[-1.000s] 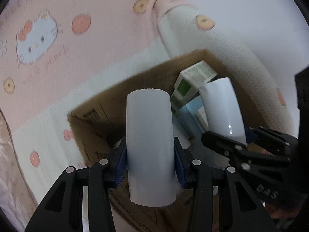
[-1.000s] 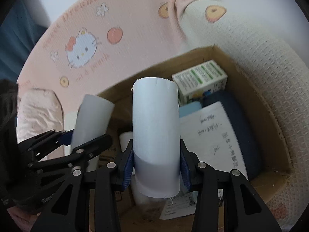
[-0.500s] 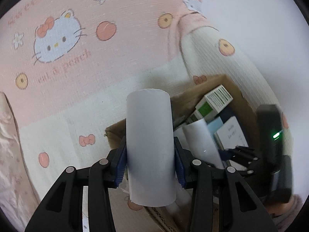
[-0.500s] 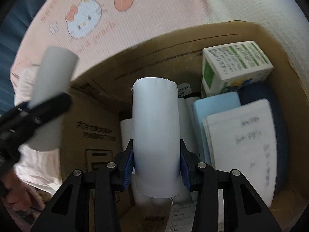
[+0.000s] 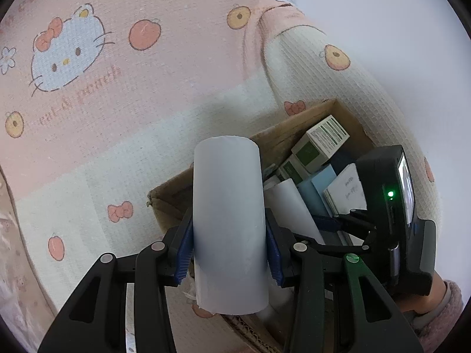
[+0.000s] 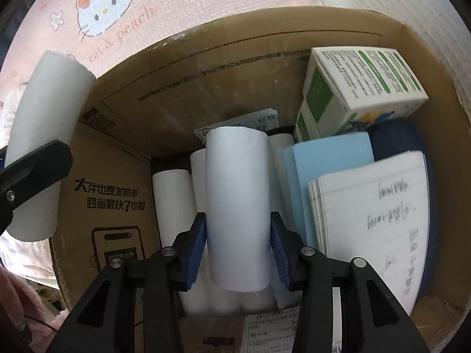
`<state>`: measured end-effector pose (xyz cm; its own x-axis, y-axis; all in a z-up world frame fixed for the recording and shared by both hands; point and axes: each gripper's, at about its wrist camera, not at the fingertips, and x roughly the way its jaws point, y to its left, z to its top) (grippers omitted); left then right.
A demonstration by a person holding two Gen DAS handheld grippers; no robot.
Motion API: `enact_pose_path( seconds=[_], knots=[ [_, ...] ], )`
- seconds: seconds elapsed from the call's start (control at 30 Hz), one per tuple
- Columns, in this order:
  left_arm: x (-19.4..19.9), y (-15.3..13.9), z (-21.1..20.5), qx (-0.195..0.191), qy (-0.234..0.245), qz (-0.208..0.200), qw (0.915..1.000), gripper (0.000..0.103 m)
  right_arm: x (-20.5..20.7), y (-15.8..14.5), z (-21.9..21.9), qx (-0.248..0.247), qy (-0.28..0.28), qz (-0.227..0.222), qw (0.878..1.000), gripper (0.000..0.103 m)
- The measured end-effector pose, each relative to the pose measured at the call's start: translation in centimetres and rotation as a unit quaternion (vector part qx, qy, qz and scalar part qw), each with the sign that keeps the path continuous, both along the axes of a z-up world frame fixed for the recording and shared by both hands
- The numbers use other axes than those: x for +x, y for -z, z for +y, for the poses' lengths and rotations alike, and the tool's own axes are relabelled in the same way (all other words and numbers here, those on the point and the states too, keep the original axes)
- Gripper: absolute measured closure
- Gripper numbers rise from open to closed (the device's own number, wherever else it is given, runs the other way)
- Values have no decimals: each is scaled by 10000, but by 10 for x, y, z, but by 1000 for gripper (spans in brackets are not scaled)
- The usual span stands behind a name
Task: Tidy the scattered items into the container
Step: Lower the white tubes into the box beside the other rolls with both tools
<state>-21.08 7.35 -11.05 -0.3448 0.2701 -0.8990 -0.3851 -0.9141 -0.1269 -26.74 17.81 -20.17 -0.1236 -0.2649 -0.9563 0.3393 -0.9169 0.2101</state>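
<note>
Gripping a white roll [image 6: 238, 211], your right hand-held gripper [image 6: 238, 253] hangs inside the cardboard box [image 6: 265, 67]; your left hand-held gripper [image 5: 229, 250] clamps another roll [image 5: 228, 214] just outside its near-left corner.

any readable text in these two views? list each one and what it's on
"大件也要发顺丰" and "跨省最快7小时": inner flap of the cardboard box.
"标快": white slip at the back of the box.
"cat & peach", partly blurred: pink blanket.
Green and white carton: print too small.
Notepad: handwriting, illegible.
Shipping label: digits too blurred.
</note>
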Motion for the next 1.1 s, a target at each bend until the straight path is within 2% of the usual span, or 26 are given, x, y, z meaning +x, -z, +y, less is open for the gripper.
enact_pose_path(
  seconds=[0.13, 0.23, 0.37, 0.6, 0.8, 0.87, 0.97, 1.1],
  knots=[
    [3, 0, -3, 26, 70, -37, 10000, 56, 3, 1, 3, 23, -32, 5, 10000, 64],
    [4, 0, -3, 33, 73, -57, 10000, 56, 4, 1, 7, -167, 12, 40, 9999, 64],
    [-1, 1, -1, 15, 30, -138, 9999, 56, 2, 0, 0, -234, -282, 89, 9993, 64],
    [-5, 1, -3, 45, 22, -222, 9997, 56, -8, 9, -18, 332, -715, -38, 9969, 64],
    [-3, 2, 5, 35, 130, -277, 9995, 56, -8, 7, -7, 237, -422, -237, 9985, 63],
    [-2, 3, 7, -24, 154, -233, 9996, 56, -6, 2, 0, 30, -317, -204, 9993, 62],
    [0, 4, 9, -52, 171, -236, 9996, 56, -4, -6, 7, 30, -265, -31, 9996, 55],
    [4, 6, 11, -134, 216, -272, 9993, 56, 2, -10, 12, -113, -402, 19, 9991, 55]
  ],
)
